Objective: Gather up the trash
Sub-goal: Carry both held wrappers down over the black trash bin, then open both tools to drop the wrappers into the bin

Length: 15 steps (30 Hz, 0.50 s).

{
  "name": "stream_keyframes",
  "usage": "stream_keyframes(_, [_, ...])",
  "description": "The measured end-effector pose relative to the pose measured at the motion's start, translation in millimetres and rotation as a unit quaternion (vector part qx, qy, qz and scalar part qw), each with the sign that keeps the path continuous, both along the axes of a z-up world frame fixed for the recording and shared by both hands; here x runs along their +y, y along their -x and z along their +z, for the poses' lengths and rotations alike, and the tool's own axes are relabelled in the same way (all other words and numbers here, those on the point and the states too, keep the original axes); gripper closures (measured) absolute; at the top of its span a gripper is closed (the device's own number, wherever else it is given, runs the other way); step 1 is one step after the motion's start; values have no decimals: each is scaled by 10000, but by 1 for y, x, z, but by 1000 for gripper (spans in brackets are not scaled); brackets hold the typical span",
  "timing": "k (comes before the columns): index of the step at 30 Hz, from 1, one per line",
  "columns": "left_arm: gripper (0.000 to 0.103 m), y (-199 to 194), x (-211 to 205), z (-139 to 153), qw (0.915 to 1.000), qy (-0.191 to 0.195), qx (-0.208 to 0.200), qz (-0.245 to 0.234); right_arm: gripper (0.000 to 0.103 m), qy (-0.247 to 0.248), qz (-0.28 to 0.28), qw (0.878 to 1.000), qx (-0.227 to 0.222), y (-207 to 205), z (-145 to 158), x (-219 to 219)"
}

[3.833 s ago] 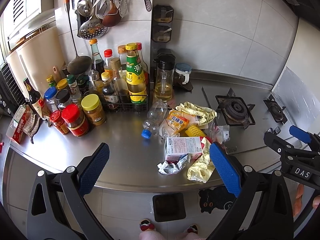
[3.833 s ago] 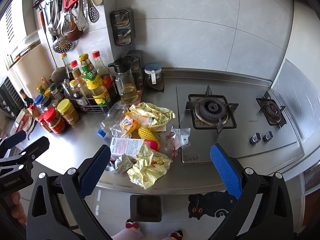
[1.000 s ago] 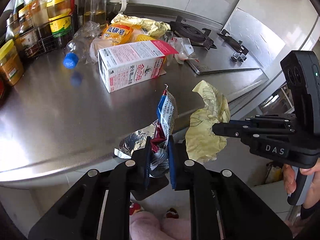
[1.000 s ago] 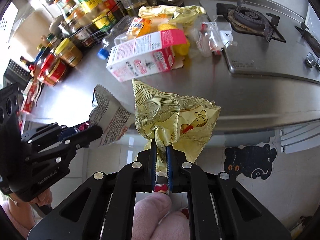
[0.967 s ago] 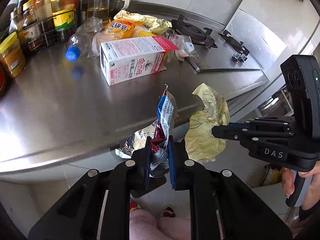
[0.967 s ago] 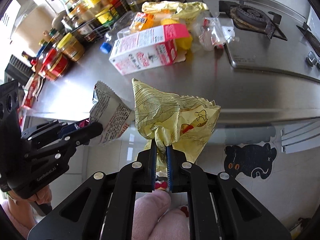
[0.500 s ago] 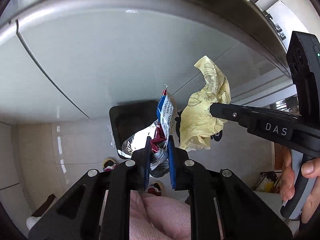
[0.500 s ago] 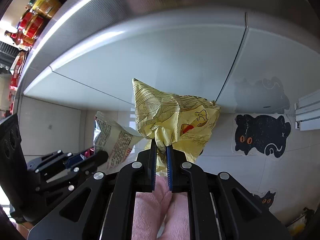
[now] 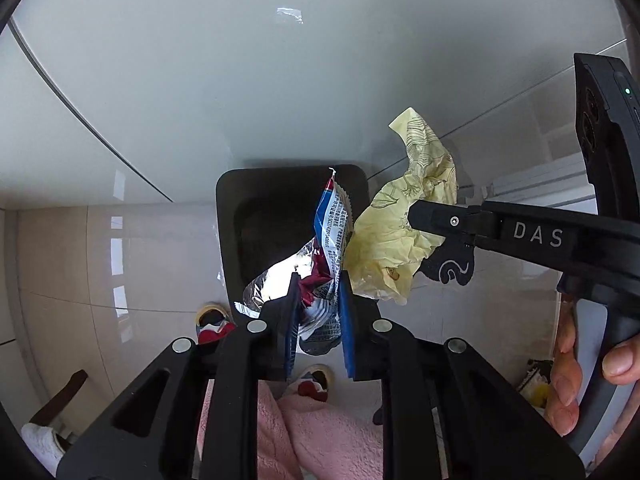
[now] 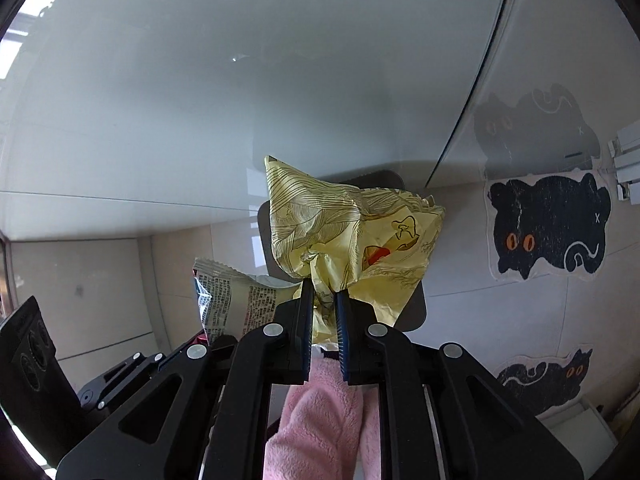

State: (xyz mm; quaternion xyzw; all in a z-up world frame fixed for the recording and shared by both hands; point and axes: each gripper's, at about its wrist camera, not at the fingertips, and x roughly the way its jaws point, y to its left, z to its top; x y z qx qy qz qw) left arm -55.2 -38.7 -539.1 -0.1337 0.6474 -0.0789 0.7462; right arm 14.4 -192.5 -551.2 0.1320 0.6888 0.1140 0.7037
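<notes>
Wrappers hang from both grippers over a black bin (image 9: 226,220) on the tiled floor, in front of a white cabinet (image 9: 280,80). A foil wrapper (image 9: 330,232), silver inside with blue, red and white print, sits between the pads of the left gripper (image 9: 318,312). Its jaws have just been opening, and the crumpled end touches both pads. From the left wrist view the foil lies right over the bin's dark mouth. The right gripper (image 10: 324,312) pinches a bunched neck of the yellow wrapper (image 10: 340,232). Its jaws have eased a touch apart but are clamped on the paper, which covers most of the bin. The two wrappers hang just beside each other. A hand (image 9: 580,368) grips the right handle. Pink fleece (image 9: 320,432) shows below, and a black cat mat (image 10: 548,228) lies to the right.
</notes>
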Motion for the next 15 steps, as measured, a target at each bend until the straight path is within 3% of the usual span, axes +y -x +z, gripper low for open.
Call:
stream_keyframes(4, [70, -5, 6, -8, 9999, 103, 87, 65, 83, -252, -65, 9995, 198, -5, -8, 3])
stream_keyframes(6, [65, -5, 8, -4, 9999, 116, 92, 63, 42, -253, -119, 9995, 172, -5, -7, 1])
stream_keyframes(7, [62, -6, 8, -1, 9999, 113, 90, 68, 37, -239, -166, 9995, 145, -5, -4, 1])
stream_keyframes(9, [51, -7, 11, 2, 9998, 150, 76, 67, 37, -229, -202, 9994, 172, -6, 0, -2])
stream_keyframes(15, [36, -5, 11, 45, 9999, 107, -122, 18, 31, -242, -204, 9995, -19, -3, 47, -11])
